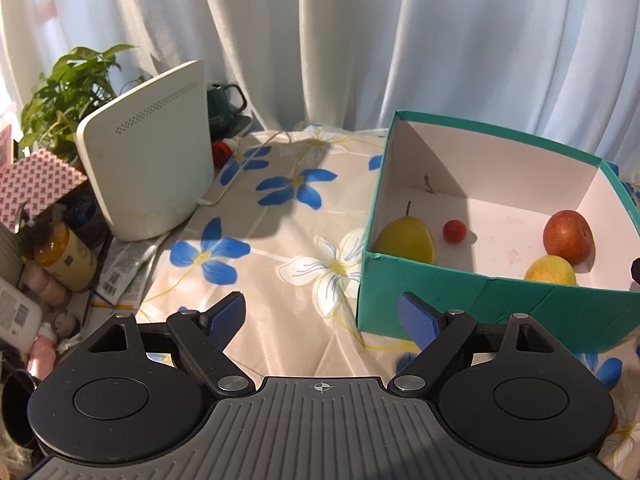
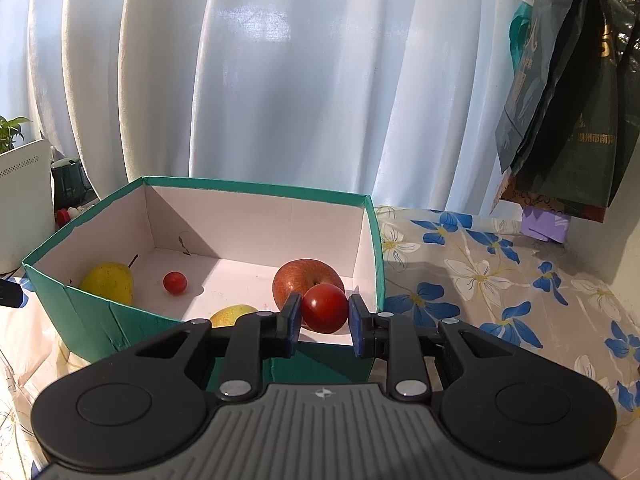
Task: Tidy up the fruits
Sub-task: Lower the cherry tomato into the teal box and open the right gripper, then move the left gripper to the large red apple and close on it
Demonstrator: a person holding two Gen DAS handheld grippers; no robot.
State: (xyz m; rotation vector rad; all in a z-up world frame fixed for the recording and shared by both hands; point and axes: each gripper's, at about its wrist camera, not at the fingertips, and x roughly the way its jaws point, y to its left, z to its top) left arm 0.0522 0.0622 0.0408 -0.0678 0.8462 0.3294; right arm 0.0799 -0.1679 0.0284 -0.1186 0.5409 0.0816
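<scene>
The right gripper (image 2: pixel 324 322) is clenched on a tomato (image 2: pixel 325 307), one blue pad against each side. This side grip leaves the underside free, so the tomato can be set down without a drop. The tomato hangs just above the near wall of the box (image 2: pixel 248 194), in front of the apple (image 2: pixel 306 278).

The box is the collection point. It already holds a pear (image 2: pixel 108 282) at the left wall, a cherry tomato (image 2: pixel 175 282) near it, the apple at the right, and a yellow fruit (image 2: pixel 232 315) against the near wall. The free floor lies in the middle, which is judged the likely release spot.

The left gripper (image 1: pixel 322 322) is released and holds nothing. It hangs over the cloth (image 1: pixel 280 240) beside the box, clear of the right gripper's path.
</scene>
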